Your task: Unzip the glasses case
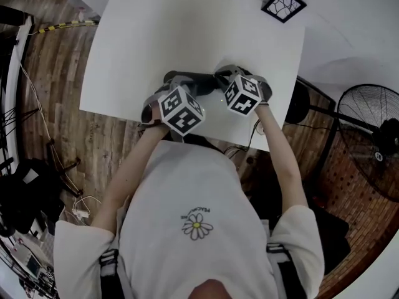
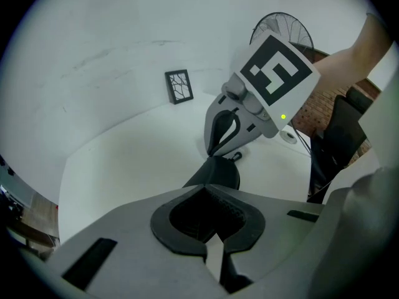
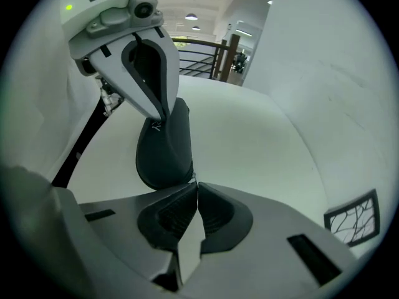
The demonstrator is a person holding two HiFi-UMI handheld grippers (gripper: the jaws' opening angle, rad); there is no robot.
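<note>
A: What's the case look like on yr feed?

B: I see the glasses case (image 3: 163, 154) as a dark, matte, rounded oval shell w/ a smooth skin. It sits centre-left in the right gripper view, between the two tools, over the lower-middle part of the white table (image 1: 162, 36) in head view.

A: Tools?

B: The left gripper (image 2: 207, 190) is clamped on one end of the case, its pale tapered jaws narrowing to a point on it. The right gripper (image 3: 196, 184) has its jaws pressed together, dark ribbed pads meeting, tips at the case's opposite rim.

A: Got the zip tab?

B: Can't tell. It's too small and the tips cover that spot. In head view the case is mostly hidden under both tools & their marker cubes (image 1: 181, 109).

A: Surface, room?

B: Plain white tabletop w/ a small black-framed square tile (image 1: 283, 4) at upper right. Wood-plank floor (image 1: 56, 73) at left, and a black fan (image 1: 368, 145) at right, cut off by the frame edge.
</note>
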